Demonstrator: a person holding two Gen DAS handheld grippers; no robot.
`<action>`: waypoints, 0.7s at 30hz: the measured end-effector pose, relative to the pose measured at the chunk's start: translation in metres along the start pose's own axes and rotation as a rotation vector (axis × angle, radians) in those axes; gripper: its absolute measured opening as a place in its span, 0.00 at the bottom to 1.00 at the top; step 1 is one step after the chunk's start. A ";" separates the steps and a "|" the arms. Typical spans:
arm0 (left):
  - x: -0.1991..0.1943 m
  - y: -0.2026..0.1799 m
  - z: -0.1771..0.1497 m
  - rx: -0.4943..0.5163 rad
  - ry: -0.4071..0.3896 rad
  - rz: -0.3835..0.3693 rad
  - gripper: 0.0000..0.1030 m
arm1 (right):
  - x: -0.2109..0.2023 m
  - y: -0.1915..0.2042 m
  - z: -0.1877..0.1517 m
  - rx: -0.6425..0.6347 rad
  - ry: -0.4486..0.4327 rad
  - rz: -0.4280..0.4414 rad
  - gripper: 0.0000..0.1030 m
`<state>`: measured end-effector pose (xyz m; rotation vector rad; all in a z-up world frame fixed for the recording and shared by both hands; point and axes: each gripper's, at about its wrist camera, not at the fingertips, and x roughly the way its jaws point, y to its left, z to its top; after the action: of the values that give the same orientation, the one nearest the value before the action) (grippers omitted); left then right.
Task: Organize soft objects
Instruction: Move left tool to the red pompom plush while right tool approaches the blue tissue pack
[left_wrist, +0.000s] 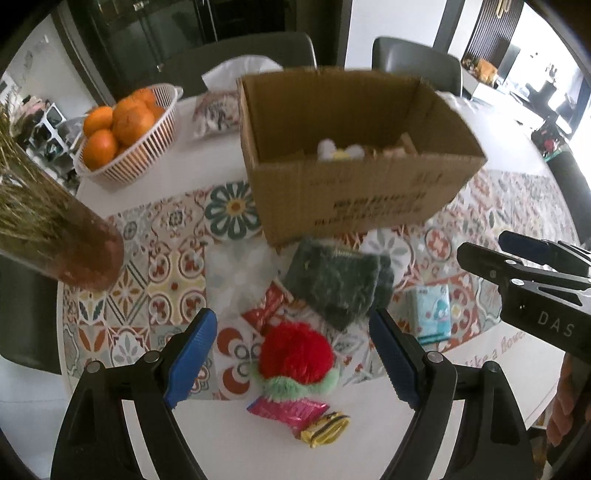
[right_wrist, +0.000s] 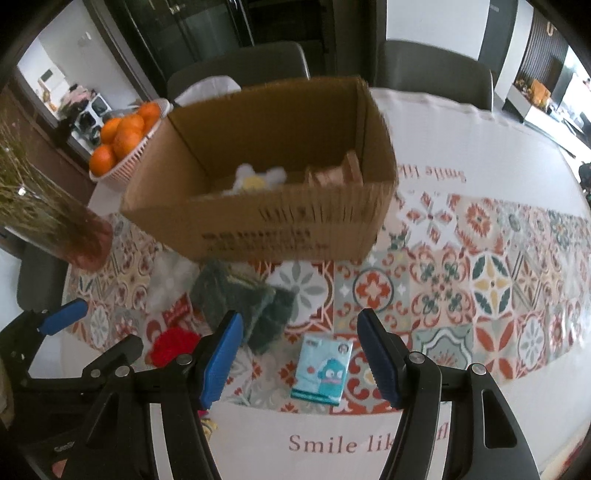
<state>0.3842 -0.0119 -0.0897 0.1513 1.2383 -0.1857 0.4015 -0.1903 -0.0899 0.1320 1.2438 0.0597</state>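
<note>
Both tools are spread and empty. Your left tool (left_wrist: 291, 350) frames the red pompom (left_wrist: 295, 356) in front of the cardboard box (left_wrist: 354, 195); wrappers (left_wrist: 291, 410) touch it, so you may pinch one. Right tool (right_wrist: 297, 356) frames the tissue pack (right_wrist: 321, 369).

- A red pom-pom (left_wrist: 295, 350) with a green fringe is seen on the worktop (left_wrist: 369, 435).
- A dark green furry pouch (left_wrist: 338, 282) lies flat near the box (left_wrist: 362, 199).
- A tissue pack (right_wrist: 322, 369) lies flat.
- A white-and-yellow plush (right_wrist: 258, 179) rests inside the open box.
</note>
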 end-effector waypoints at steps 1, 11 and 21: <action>0.004 0.001 -0.003 0.002 0.016 0.002 0.82 | 0.004 0.000 -0.003 0.003 0.011 -0.002 0.64; 0.038 0.002 -0.017 0.001 0.148 -0.034 0.82 | 0.043 -0.009 -0.022 0.048 0.127 0.005 0.64; 0.071 0.005 -0.029 -0.035 0.243 -0.043 0.82 | 0.076 -0.015 -0.036 0.080 0.208 -0.019 0.64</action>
<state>0.3809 -0.0051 -0.1659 0.1189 1.4865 -0.1866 0.3911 -0.1939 -0.1746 0.1866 1.4559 0.0074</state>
